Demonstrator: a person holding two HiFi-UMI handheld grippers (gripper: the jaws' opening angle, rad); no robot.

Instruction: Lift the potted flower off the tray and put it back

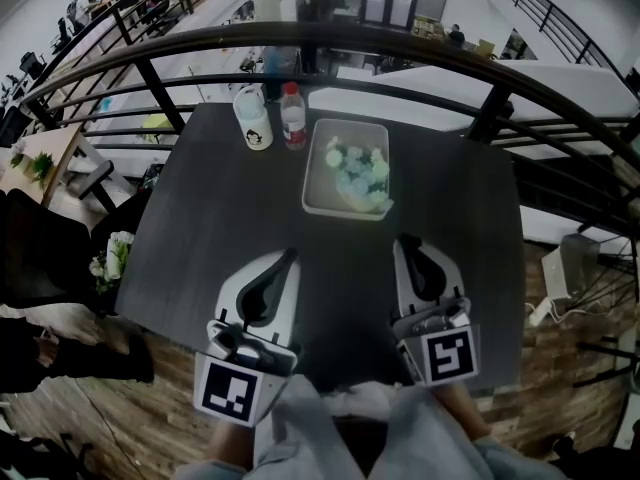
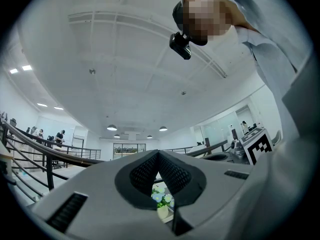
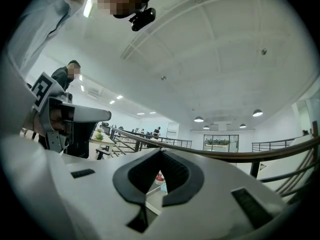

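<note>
An open-plan office is shown, viewed from a raised gallery. A curved black railing (image 1: 330,40) runs along the far edge of a dark table (image 1: 200,228). Beyond it, long white desks (image 1: 125,98) and seated people (image 1: 85,3) are seen on a lower floor. Round ceiling lamps (image 2: 112,127), glass partitions (image 2: 220,134) and a wood floor (image 1: 560,368) are visible too.

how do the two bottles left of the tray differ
The white-capped bottle is wider and pale; the red-capped bottle is slimmer, clear, with a red label. The white-capped bottle stands farther from the tray than the red-capped bottle. Both stand upright on the table.
</note>
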